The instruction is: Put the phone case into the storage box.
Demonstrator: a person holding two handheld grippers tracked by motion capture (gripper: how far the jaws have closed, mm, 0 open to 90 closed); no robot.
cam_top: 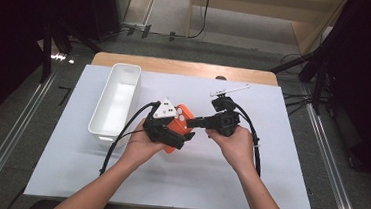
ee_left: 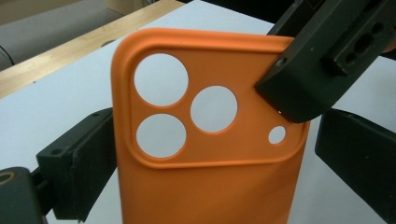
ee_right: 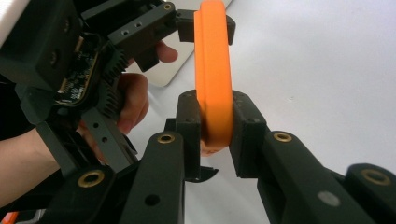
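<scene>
An orange phone case (cam_top: 181, 115) with round camera holes is held up above the white table between both hands. My right gripper (ee_right: 215, 126) is shut on the case (ee_right: 214, 70) near its top corner, one pad on each face; in the left gripper view its jaws come in from the upper right over that corner. My left gripper (ee_left: 212, 168) is open with the case (ee_left: 210, 186) standing between its jaws. The left jaw lies against the case's edge, while the right jaw stands a little clear of it.
A long white bin (cam_top: 116, 99) stands at the left of the white sheet (cam_top: 248, 179). A thin white flat piece (cam_top: 230, 89) lies at the back, just beyond the right gripper. Cables trail from both grippers toward the person.
</scene>
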